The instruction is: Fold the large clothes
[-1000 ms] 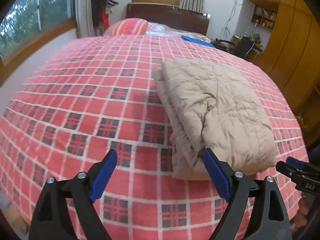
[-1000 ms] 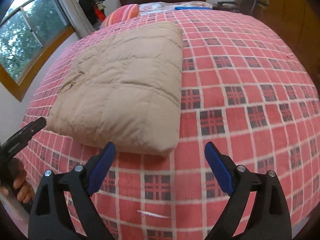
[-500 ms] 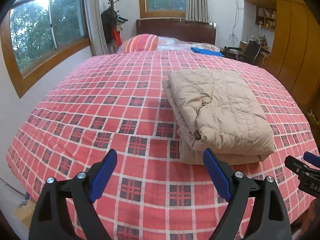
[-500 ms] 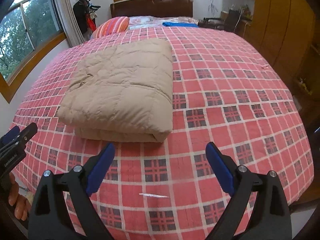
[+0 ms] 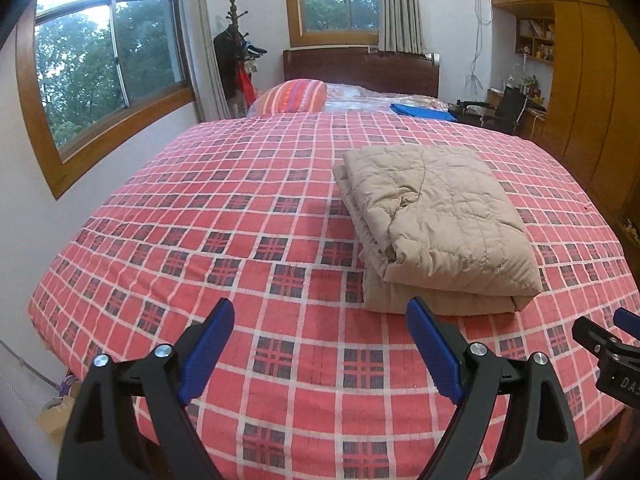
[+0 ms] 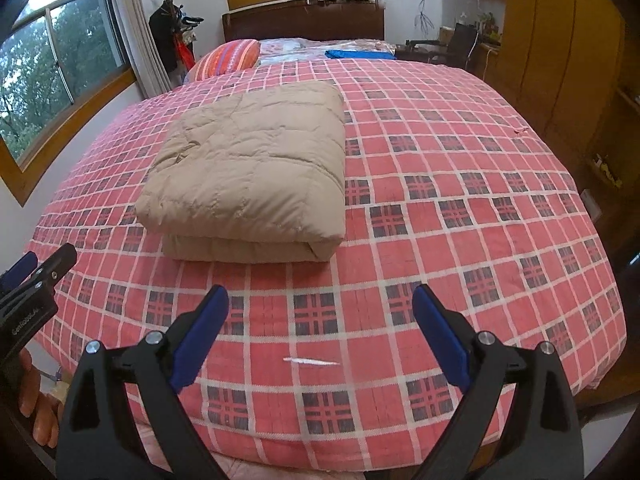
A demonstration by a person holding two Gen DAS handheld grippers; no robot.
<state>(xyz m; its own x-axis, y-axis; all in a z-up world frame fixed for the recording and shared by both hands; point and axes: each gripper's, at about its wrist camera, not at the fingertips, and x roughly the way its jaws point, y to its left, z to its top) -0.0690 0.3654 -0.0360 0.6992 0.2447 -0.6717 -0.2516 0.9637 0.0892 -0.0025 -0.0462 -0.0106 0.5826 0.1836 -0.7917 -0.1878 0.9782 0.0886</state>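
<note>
On the red plaid bedspread the folded beige quilted garment lies right of centre near the near edge, looking puffy, light and slippery (best pinched at its thick folded near edge), while left gripper and right gripper hover wide open, empty.

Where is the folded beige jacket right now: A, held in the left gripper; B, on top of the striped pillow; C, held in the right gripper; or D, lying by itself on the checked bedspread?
D: the folded beige jacket lies on the checked bedspread, and the left gripper and right gripper are both open and clear of it.
</note>
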